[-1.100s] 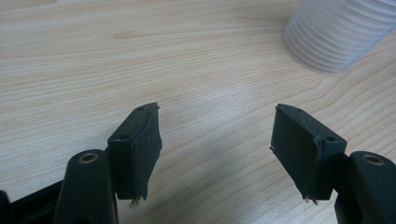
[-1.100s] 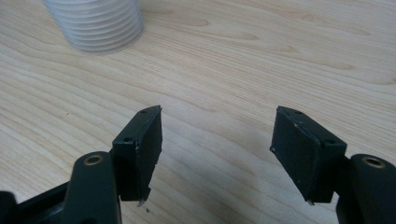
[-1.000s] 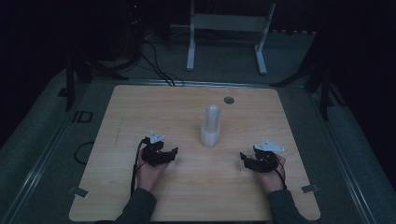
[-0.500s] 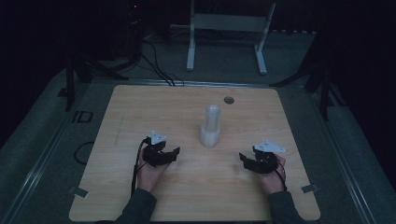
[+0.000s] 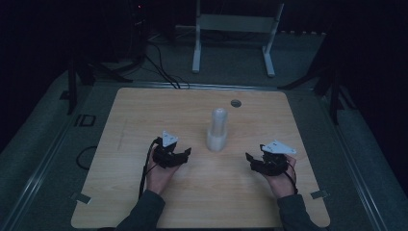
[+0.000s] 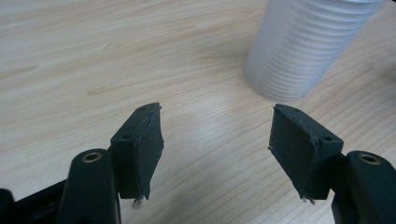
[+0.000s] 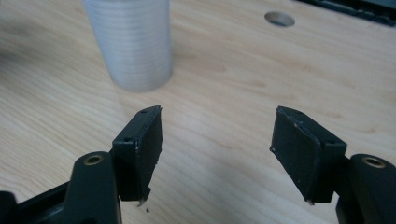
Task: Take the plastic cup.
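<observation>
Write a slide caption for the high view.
Two open claws, left and right, flank a white cup stack on a wooden table.

- The left black two-jaw gripper (image 5: 185, 153), left of centre in the high view, has crept slightly down the frame and a touch rightward over the past second.
- The right black two-jaw gripper (image 5: 249, 158), at lower right of that view, has slid a hair left and down, toward the bottom edge.
</observation>
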`<state>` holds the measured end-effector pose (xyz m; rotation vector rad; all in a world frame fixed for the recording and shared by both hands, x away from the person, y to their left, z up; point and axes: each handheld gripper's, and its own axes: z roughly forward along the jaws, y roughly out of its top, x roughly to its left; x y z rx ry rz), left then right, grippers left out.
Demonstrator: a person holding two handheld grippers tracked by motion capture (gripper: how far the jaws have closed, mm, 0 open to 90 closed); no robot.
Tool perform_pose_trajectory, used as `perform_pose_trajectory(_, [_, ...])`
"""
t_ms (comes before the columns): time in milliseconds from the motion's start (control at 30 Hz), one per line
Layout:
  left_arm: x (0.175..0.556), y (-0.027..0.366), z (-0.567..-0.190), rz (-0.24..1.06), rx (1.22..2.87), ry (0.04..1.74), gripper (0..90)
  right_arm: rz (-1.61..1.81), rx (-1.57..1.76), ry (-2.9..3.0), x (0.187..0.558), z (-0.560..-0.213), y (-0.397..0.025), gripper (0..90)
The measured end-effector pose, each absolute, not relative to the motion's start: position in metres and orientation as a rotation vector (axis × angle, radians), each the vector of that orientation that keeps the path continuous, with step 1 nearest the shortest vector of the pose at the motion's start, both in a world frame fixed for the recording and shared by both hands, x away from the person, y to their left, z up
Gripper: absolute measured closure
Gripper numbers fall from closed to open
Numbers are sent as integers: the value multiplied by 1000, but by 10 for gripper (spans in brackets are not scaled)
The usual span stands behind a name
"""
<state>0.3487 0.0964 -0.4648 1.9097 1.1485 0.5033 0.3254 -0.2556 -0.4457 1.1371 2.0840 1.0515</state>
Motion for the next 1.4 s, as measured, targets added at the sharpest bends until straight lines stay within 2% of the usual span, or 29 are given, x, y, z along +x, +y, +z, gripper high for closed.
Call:
perform_pose_trajectory(367, [357, 86, -455, 470, 1897, 1121, 341, 1093, 1079, 2064, 333, -417, -242, 333])
perform_pose_trajectory(933, [368, 69, -448, 492, 1914, 1040, 340, 1138, 1026, 2067, 343, -398, -225, 332])
perform_pose_trajectory(1233, [371, 59, -448, 507, 1926, 1017, 316, 1157, 996, 2074, 349, -390, -214, 332])
perform_pose_trajectory(1400, [371, 53, -448, 512, 1929, 984, 271, 1173, 990, 2072, 351, -386, -211, 332])
